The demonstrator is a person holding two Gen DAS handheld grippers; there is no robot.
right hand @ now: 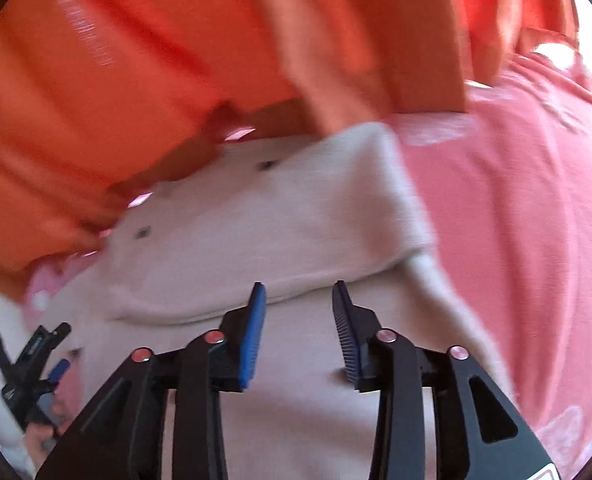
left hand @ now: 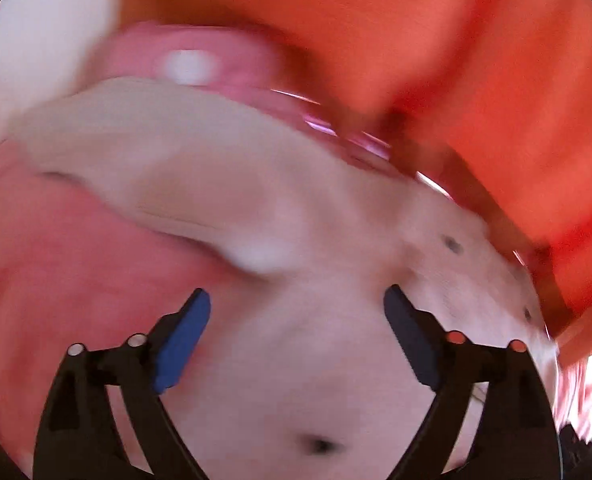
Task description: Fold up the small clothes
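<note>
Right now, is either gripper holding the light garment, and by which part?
Nothing is held. The left gripper and the right gripper both stand open above the light garment, with nothing between their pads.

A pink-covered surface (right hand: 536,208) carried everything; both views were blurred. A pale beige garment with small dark buttons (right hand: 256,216) lay flat on it, one flap folded over its middle. Orange-red cloth (right hand: 108,92) bunched along the garment's far edge, touching it
</note>
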